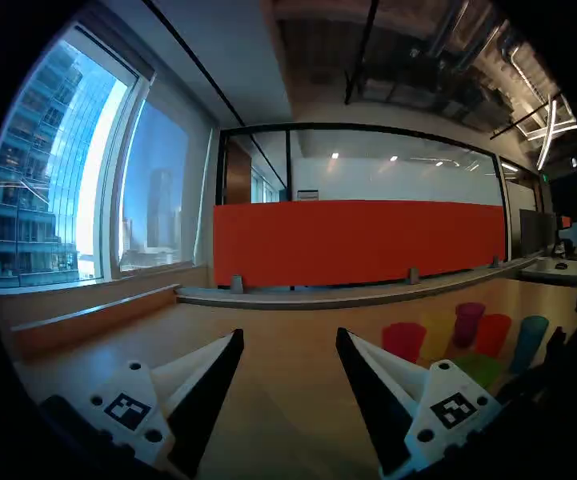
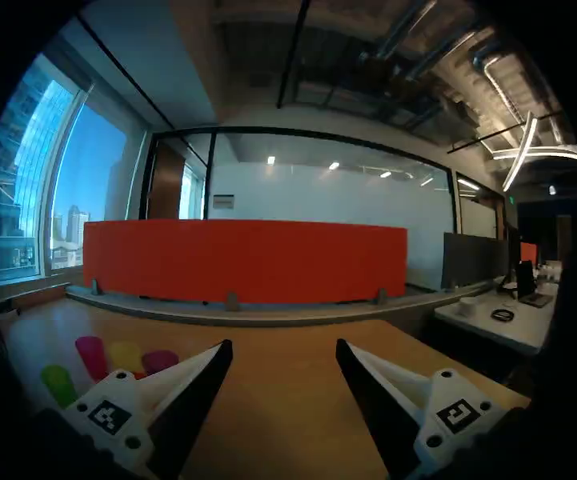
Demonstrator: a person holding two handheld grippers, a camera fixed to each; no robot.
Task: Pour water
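Observation:
Several coloured plastic cups stand grouped on the wooden table. In the left gripper view they sit at the right: a red cup (image 1: 404, 339), a purple cup (image 1: 469, 322), an orange cup (image 1: 493, 334), a teal cup (image 1: 530, 341) and a green cup (image 1: 478, 369). My left gripper (image 1: 289, 344) is open and holds nothing, to the left of the cups. In the right gripper view a green cup (image 2: 58, 384), a pink cup (image 2: 91, 356), a yellow cup (image 2: 125, 357) and a purple cup (image 2: 159, 360) stand at lower left, partly behind the left finger. My right gripper (image 2: 284, 354) is open and holds nothing.
An orange divider panel (image 1: 358, 242) runs along the table's far edge. Tall windows (image 1: 56, 192) line the left side. A neighbouring white desk (image 2: 500, 318) with a laptop and small items stands to the right, beyond a gap.

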